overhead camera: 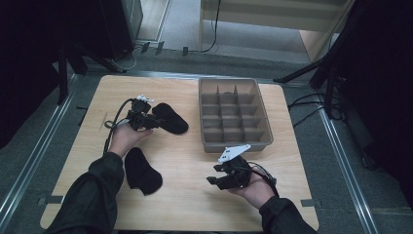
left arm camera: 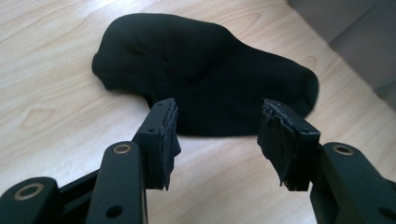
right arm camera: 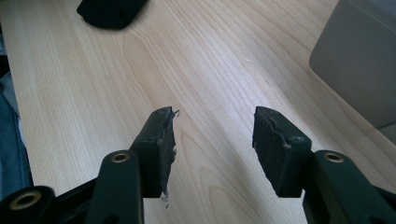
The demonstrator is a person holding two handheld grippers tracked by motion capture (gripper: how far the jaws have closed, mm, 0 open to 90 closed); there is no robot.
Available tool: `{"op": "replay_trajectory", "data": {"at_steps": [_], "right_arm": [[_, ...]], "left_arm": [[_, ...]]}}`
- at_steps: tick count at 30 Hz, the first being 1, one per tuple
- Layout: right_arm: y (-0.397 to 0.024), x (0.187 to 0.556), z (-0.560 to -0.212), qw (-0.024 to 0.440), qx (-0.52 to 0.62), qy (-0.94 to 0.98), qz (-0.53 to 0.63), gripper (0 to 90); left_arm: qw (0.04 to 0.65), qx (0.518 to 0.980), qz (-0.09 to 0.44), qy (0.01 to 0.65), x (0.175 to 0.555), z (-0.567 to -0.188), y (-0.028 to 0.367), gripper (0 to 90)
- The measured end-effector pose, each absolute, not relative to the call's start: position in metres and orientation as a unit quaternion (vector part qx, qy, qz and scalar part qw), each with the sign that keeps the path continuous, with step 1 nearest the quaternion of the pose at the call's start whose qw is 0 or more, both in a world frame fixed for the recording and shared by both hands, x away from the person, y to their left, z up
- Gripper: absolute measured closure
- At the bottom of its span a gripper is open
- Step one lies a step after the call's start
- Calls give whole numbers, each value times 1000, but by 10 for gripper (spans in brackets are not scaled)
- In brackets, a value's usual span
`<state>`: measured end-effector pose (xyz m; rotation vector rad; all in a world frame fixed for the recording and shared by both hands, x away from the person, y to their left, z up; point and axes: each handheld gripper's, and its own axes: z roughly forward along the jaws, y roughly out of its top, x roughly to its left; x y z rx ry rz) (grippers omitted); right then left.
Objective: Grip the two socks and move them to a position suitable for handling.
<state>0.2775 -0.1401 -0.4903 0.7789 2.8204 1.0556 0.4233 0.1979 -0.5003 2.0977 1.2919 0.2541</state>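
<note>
In the high view the near edge of the desk [overhead camera: 195, 222] is partly covered by the person's two dark sleeves, which run out at the bottom edge of the picture. The left gripper [overhead camera: 146, 119] covers the left end of the far sock [overhead camera: 170, 118]. In the right gripper view the near sock [right arm camera: 109, 11] is cut off by the top edge, and the grey divided tray [right arm camera: 359, 70] by the right edge. Whether the tray's compartments [overhead camera: 234, 114] hold anything is too dim to tell.
</note>
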Motion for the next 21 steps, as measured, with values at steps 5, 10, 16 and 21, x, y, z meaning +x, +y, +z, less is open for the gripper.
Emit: {"op": "replay_trajectory", "data": {"at_steps": [5,10,16,21], "right_arm": [[-144,276,-490,18,257,905,338,488],[-148,276,-490,19,264,903,338,487],[-149,275,-490,22,264,902,340,485],[-151,275,-490,23,266,902,339,483]], "left_arm": [[314,817,111,471,431,-502,185,440],[317,820,114,462,441,-507,173,433],[300,826,114,463,446,-528,167,424],[301,832,157,438,438,-533,166,470]]}}
